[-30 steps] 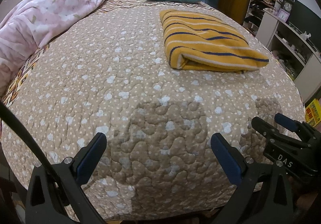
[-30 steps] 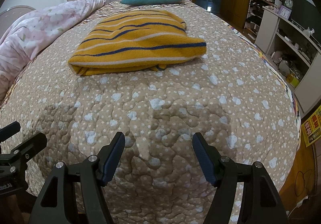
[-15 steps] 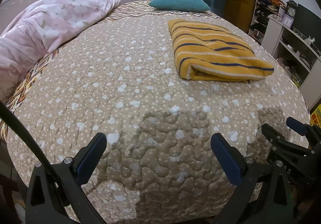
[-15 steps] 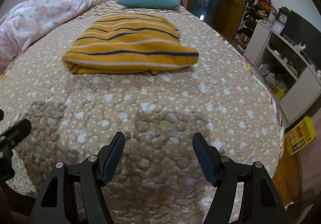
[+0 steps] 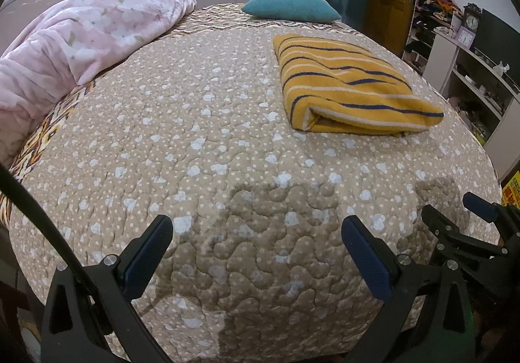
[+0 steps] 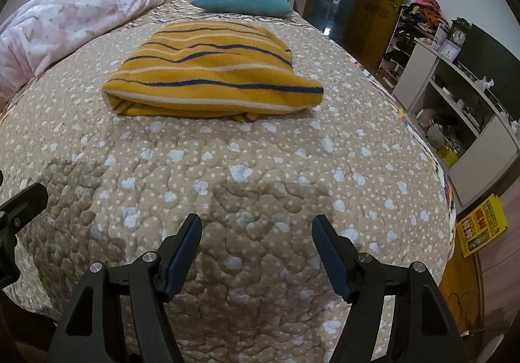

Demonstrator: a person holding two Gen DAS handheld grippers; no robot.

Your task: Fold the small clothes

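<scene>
We see the yellow striped top [image 6: 208, 73] lying folded on the bed [image 6: 260, 168]. It sits flat in a neat stack, with its thick folded edge facing us. One small bit of cloth pokes out under the front edge, so the fold is not quite perfect. We think the folding of this piece is done, or nearly done.

It rests out in the middle of the quilt, where the bed is flat and nothing is in the way. That is a good spot for a folded thing, because it will not slide off or get bumped.

The left gripper [image 5: 256, 252] hangs near the foot of the bed, well apart from the top. Its jaws are spread wide and hold nothing. The right gripper [image 6: 256, 252] is just beside it, also low near the foot of the bed. Its jaws are spread too, and they are empty. We think both wait here because there is nothing to pinch right now.

Farther back, a teal pillow [image 5: 291, 5] lies at the head of the bed. A pink blanket [image 5: 81, 38] is bunched up along the left side, away from the top. White shelves [image 6: 455, 96] stand to the right of the bed.
</scene>
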